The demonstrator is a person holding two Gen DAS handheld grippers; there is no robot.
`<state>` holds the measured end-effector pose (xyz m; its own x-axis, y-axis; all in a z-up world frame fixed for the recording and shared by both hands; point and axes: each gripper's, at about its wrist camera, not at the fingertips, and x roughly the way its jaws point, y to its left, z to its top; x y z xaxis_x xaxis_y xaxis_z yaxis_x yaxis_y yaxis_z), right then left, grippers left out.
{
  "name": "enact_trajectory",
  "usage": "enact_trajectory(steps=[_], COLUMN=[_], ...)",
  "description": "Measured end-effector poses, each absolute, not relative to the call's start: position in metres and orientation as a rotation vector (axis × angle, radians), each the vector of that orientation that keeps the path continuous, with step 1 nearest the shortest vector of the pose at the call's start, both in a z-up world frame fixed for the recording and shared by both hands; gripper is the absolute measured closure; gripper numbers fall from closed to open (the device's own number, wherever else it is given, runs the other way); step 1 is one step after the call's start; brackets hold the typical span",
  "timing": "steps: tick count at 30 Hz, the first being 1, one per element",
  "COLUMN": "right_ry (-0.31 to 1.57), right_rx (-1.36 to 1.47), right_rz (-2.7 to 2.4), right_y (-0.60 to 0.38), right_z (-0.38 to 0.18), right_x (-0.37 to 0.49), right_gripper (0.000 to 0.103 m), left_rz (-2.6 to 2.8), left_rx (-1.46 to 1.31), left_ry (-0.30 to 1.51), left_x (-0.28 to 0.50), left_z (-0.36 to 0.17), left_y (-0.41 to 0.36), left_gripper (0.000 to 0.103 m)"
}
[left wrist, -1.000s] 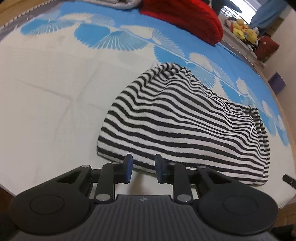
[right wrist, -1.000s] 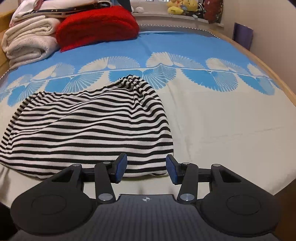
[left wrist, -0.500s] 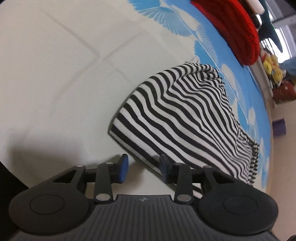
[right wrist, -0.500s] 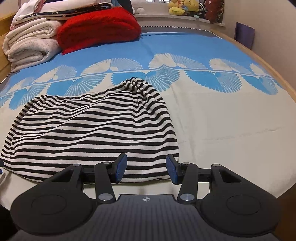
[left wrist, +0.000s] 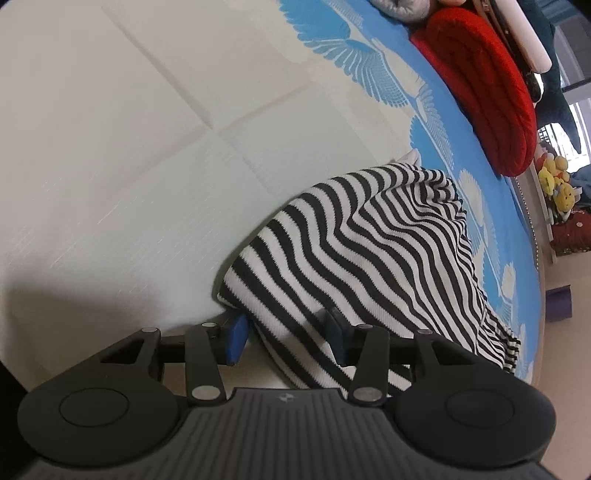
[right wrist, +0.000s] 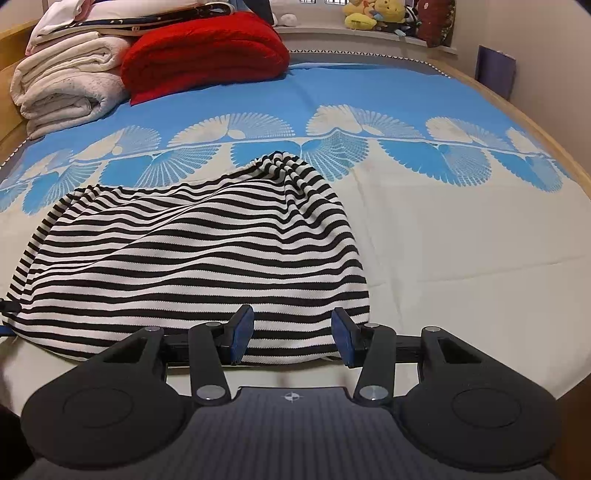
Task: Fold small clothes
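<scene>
A black-and-white striped garment (right wrist: 192,266) lies flat on the bed, also in the left wrist view (left wrist: 369,258). My left gripper (left wrist: 286,338) is open, its jaws straddling the garment's near left corner; the hem lies between the blue pads. My right gripper (right wrist: 291,338) is open just above the garment's near right hem, jaws apart on either side of the edge. The tip of the left gripper shows at the garment's left corner in the right wrist view (right wrist: 5,317).
The bed sheet (right wrist: 443,240) is cream with a blue fan pattern. A red folded blanket (right wrist: 203,55) and white folded blankets (right wrist: 66,85) sit at the back left. Plush toys (right wrist: 376,13) are on the far ledge. The bed's wooden edge (right wrist: 546,122) runs on the right.
My left gripper has tilted and moved in onto the garment's left corner, jaws now around the hem. My right gripper has moved forward to the right hem. The cloth has lifted slightly at the left.
</scene>
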<state>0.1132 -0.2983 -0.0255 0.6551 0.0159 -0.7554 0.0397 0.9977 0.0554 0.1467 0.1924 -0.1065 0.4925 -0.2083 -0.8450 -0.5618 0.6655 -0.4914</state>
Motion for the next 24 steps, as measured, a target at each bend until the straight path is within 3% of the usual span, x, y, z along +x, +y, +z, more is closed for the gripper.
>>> enact_trajectory(steps=[3, 5, 8, 16, 24], right_ry=[0.847, 0.816, 0.755, 0.557, 0.581], right_rx=[0.076, 0.090, 0.090, -0.022, 0.081], right_rz=[-0.036, -0.048, -0.024, -0.004, -0.093], right_y=[-0.300, -0.302, -0.304, -0.320, -0.331], right_z=[-0.027, -0.024, -0.010, 0.034, 0.015], right_x=[0.116, 0.117, 0.120, 0.126, 0.138], right_gripper=[0.055, 0.055, 0.055, 0.055, 0.055], left_rz=[0.247, 0.226, 0.195, 0.189, 0.278], left_rx=[-0.772, -0.729, -0.713, -0.682, -0.795], left_ry=[1.059, 1.064, 1.063, 1.006, 1.037], left_x=[0.151, 0.153, 0.156, 0.141, 0.116], left_z=[-0.104, -0.104, -0.101, -0.074, -0.072], left_y=[0.182, 0.178, 0.177, 0.194, 0.225], left_gripper=[0.061, 0.081, 0.091, 0.099, 0.097])
